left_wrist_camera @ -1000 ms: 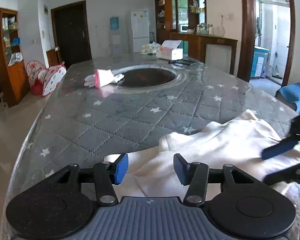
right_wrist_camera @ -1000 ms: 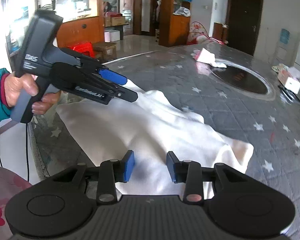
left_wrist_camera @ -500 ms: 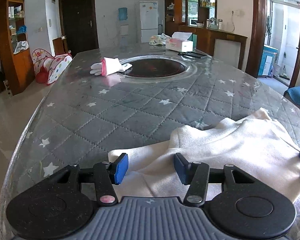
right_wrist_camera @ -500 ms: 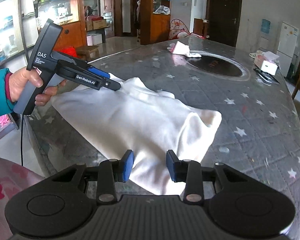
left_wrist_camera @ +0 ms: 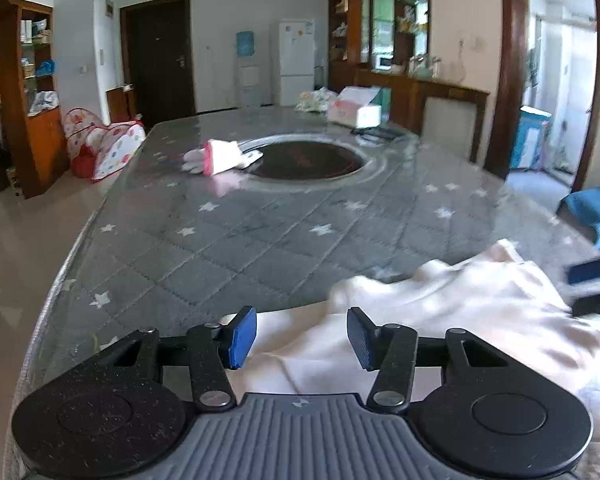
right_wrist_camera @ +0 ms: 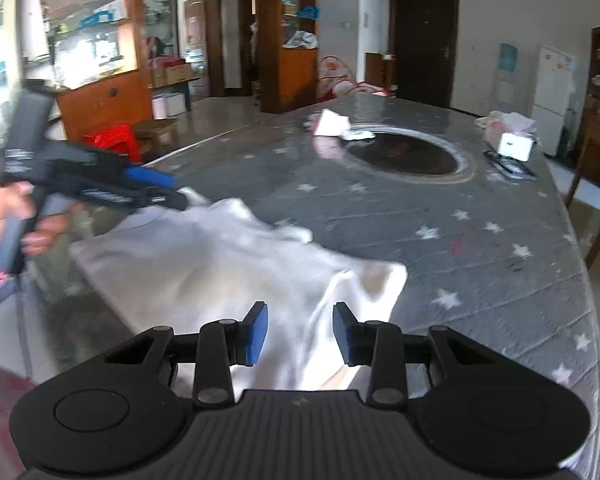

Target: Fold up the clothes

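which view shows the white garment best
The right wrist view: the white garment lies almost whole across the table edge, with the left gripper at its far corner. The left wrist view shows only a bunched, blurred part.

garment (right_wrist_camera: 228, 264) on table (right_wrist_camera: 480, 248) near edge, glove (left_wrist_camera: 216, 156) beyond

The left wrist view sits low at the near left corner of the grey star-patterned quilted table (left_wrist_camera: 228, 248), looking down its length toward the far white fridge (left_wrist_camera: 296, 62). The right wrist view looks from the near right edge, facing leftward across. Both share the crumpled cream garment (left_wrist_camera: 452, 312) (right_wrist_camera: 220, 264) close below and the far dark round inset (left_wrist_camera: 304, 156) (right_wrist_camera: 404, 154).
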The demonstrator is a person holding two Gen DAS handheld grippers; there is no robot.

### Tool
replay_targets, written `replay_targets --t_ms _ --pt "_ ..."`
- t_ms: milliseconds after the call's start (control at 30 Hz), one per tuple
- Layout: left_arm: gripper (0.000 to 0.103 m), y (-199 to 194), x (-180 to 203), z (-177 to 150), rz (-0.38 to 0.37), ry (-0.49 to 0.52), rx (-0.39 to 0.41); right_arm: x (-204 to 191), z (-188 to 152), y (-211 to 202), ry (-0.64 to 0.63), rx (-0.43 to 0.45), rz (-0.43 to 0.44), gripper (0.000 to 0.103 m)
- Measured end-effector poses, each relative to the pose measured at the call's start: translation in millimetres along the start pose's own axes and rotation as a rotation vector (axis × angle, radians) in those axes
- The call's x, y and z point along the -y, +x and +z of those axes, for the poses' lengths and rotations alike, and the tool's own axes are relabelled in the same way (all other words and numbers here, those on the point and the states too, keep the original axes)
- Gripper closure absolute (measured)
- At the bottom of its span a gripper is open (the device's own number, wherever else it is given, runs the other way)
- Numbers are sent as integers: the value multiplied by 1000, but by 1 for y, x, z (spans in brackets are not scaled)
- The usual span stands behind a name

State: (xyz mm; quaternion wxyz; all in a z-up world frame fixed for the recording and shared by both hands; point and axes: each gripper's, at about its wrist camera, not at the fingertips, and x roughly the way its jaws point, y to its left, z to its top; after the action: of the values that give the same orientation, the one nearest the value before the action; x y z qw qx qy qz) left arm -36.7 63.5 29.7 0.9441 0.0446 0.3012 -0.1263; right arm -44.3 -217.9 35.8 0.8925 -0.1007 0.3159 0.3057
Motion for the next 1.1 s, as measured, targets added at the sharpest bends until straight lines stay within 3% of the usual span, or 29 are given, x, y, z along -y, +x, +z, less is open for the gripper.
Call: replay_targets --t_ms 433,667,933,1100 --pt "49 -34 38 -24 -156 39 -10 24 6 48 79 -44 -47 71" --pt "48 -33 33 -37 -148 -1 -47 16 24 43 45 0 -30 73" --pt "47 -38 29 -43 -144 -16 -53 14 30 77 20 -62 -56 74" --pt "46 -39 29 -46 -146 -23 -53 11 39 74 6 -50 -44 73"
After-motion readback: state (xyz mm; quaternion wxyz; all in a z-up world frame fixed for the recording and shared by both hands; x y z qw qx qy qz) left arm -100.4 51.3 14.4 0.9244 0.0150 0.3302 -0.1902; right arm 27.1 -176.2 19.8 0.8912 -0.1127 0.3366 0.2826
